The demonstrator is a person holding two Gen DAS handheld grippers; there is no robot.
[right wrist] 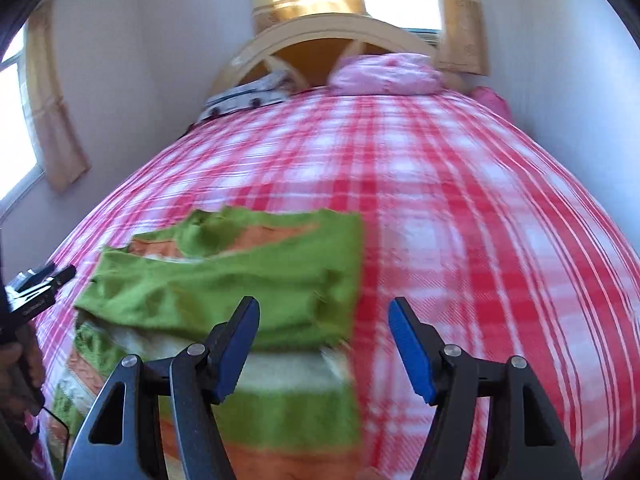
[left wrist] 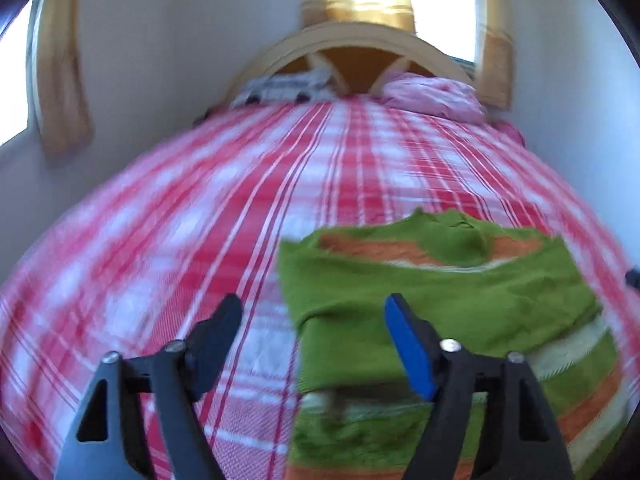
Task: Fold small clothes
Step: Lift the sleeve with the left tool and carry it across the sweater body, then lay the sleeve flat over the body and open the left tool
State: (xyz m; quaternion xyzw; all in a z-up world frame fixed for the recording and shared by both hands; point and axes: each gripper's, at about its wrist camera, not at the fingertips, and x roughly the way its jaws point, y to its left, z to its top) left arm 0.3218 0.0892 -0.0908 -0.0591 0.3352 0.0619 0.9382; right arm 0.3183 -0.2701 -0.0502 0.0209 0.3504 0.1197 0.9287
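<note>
No readable text, labels, brands, numbers or signs in either view

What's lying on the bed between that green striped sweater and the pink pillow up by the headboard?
Nothing: only bare red-and-white checked bedspread lies between the green sweater and the pink pillow. The right wrist view shows it best; the left wrist view agrees.

Green sweater (left wrist: 440, 292) is looking like fuzzy matt knit with orange and cream stripes. Plaid bedspread (left wrist: 200, 220) is showing woven matt cloth. Headboard (right wrist: 320, 36) is looking like smooth wood. Gripper fingers (right wrist: 236, 344) are showing matt black plastic, blue pads.
</note>
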